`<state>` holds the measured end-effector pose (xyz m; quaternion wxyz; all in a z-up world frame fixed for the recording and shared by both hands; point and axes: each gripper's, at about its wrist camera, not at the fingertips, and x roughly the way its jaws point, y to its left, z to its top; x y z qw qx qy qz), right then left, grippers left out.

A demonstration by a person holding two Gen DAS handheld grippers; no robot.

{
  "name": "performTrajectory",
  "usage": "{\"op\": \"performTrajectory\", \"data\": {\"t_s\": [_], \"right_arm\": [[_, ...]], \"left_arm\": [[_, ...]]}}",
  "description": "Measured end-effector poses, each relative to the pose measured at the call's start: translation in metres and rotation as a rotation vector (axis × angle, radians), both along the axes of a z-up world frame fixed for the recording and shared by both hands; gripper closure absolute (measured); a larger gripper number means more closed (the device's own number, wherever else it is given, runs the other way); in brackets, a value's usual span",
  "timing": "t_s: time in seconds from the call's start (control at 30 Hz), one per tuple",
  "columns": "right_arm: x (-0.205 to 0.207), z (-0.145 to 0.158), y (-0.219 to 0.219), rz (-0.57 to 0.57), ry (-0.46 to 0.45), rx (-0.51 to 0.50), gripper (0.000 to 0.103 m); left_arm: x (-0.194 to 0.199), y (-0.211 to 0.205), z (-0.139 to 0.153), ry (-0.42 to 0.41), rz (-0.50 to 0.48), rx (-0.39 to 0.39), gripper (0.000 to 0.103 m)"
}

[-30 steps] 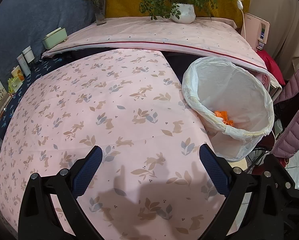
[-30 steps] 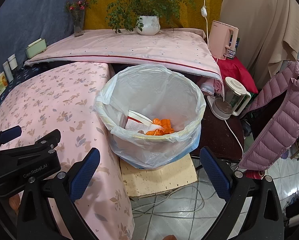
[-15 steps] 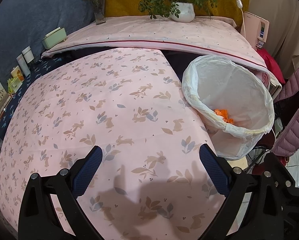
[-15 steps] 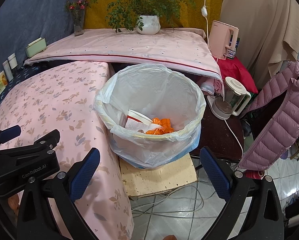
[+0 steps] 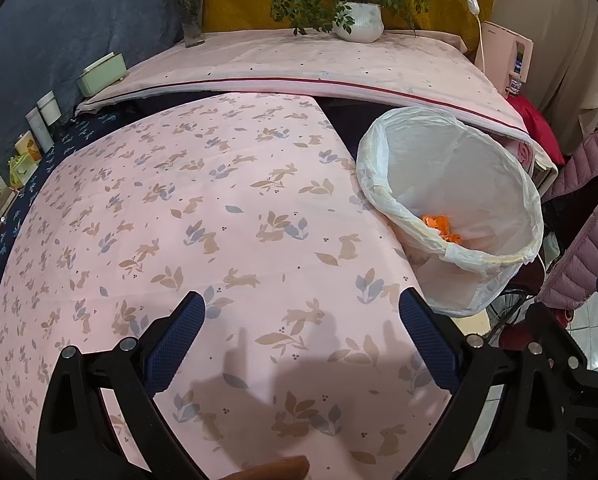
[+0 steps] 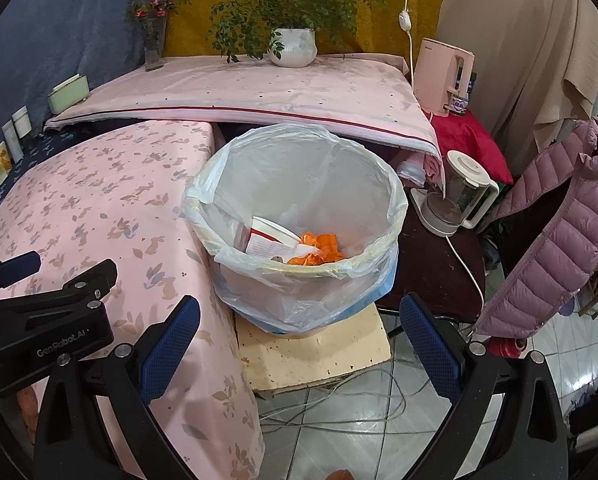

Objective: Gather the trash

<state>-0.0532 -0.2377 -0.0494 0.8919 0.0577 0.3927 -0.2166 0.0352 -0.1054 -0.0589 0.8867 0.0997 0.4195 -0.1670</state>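
Left wrist view: above the pink tablecloth [image 5: 227,208], looking forward and down, bin [image 5: 495,256] at right. Right wrist view: beside the table edge, facing the bin [image 6: 383,268] closely. Both share bin, tablecloth [image 6: 99,208] and potted plant [image 5: 357,20].

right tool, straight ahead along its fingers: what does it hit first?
Probably the trash bin: the open right tool frames the bin's bagged front wall between its fingers, with the foam block under the bin just below that line. Depth is unclear in the fisheye view, so a low heading might meet the block first.
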Motion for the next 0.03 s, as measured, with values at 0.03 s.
{"op": "performTrajectory", "data": {"t_s": [0.03], "right_arm": [[0.0001,-0.0007,-0.0025,-0.001,0.000,0.002,0.007]], "left_arm": [[0.0002,-0.0008,0.0003,-0.001,-0.006,0.003,0.010]]}}
